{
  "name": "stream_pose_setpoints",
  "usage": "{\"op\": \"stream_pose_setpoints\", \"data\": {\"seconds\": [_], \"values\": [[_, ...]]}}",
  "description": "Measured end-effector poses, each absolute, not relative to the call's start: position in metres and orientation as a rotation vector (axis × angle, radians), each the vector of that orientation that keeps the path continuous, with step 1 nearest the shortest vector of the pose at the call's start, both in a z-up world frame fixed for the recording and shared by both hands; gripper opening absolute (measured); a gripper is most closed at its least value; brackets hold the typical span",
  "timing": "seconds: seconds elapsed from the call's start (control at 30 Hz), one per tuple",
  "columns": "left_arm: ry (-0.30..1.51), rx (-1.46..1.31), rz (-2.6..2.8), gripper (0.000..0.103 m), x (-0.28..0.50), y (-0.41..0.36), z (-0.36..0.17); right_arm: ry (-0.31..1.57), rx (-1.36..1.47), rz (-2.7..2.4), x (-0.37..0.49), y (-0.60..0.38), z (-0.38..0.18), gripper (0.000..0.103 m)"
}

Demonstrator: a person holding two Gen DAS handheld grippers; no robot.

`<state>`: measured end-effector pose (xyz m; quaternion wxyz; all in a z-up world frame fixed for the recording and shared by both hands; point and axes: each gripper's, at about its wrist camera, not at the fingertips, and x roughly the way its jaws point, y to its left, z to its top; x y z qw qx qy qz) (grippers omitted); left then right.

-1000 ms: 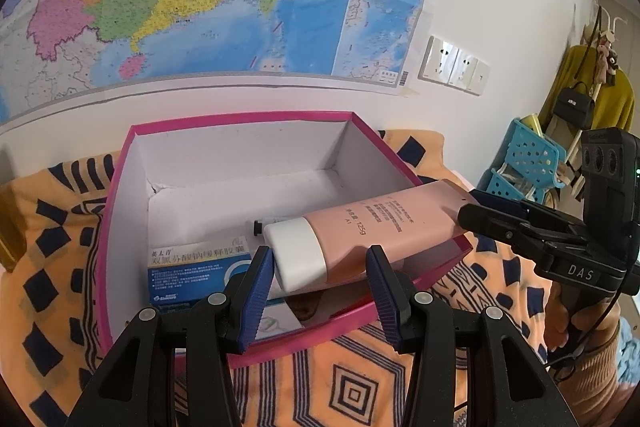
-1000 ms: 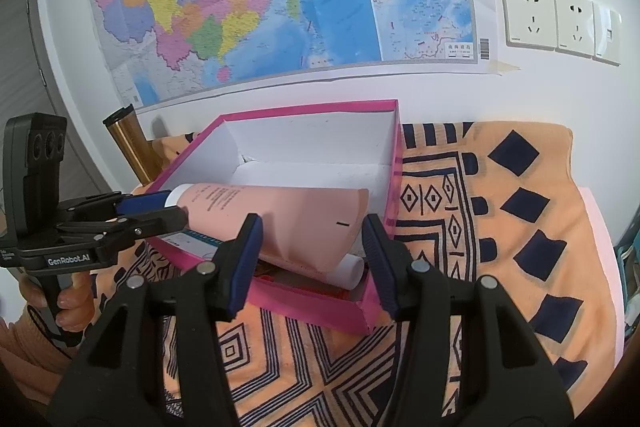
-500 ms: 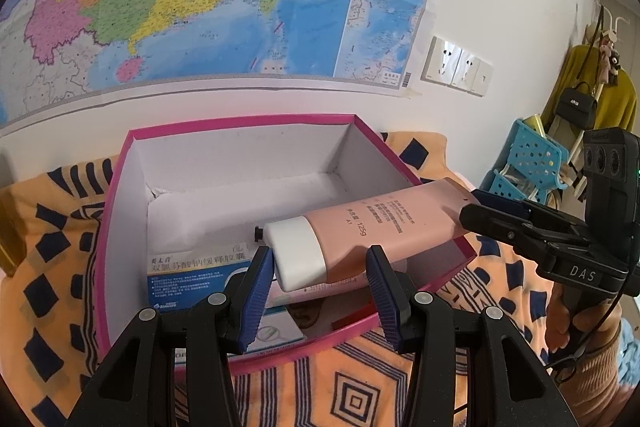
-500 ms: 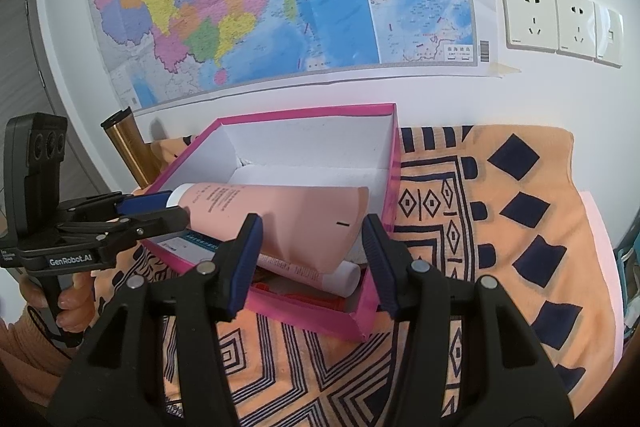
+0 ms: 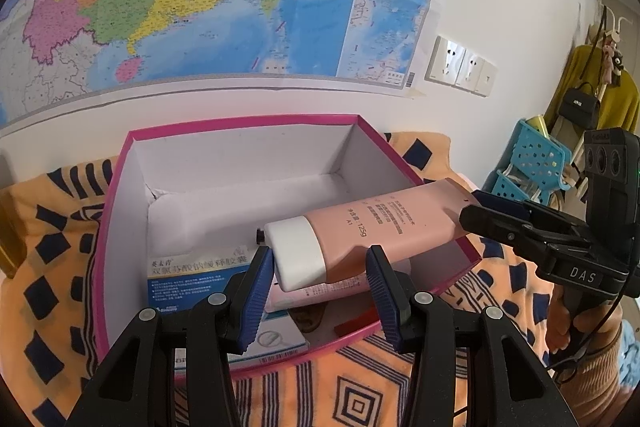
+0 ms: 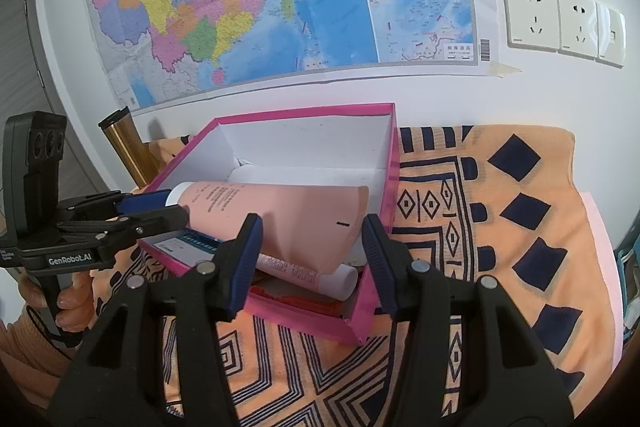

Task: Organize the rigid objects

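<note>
A pink tube with a white cap (image 5: 372, 227) is held above an open magenta box (image 5: 120, 195). My left gripper (image 5: 320, 267) has its blue pads on either side of the cap end. My right gripper (image 6: 310, 231) has its pads on either side of the flat crimped end (image 6: 320, 219). Both sets of jaws are wide around the tube. The box (image 6: 390, 155) also holds a blue and white medicine carton (image 5: 196, 275), a second pink tube (image 6: 312, 273) and a red item (image 5: 356, 323).
The box stands on an orange cloth with dark blue patterns (image 6: 500, 227). A gold cylinder (image 6: 128, 151) stands left of the box by the wall. A map and wall sockets (image 6: 560, 19) are behind. A blue basket (image 5: 532, 163) is at the far right.
Both grippers and the tube have risen slightly relative to the box, showing more of the items under the tube. The hold on the tube is unchanged.
</note>
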<state>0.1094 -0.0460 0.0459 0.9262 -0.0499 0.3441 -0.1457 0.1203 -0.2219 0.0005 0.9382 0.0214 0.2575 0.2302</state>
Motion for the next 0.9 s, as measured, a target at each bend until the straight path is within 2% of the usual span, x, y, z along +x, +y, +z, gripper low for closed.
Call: {"op": "stream_pose_setpoints", "data": {"seconds": [0.9], "values": [[0.709,-0.096,-0.285,0.048,0.121,-0.044,0.046,0.533,0.031,0.466,0.134,-0.218,0.001,0.054]]}}
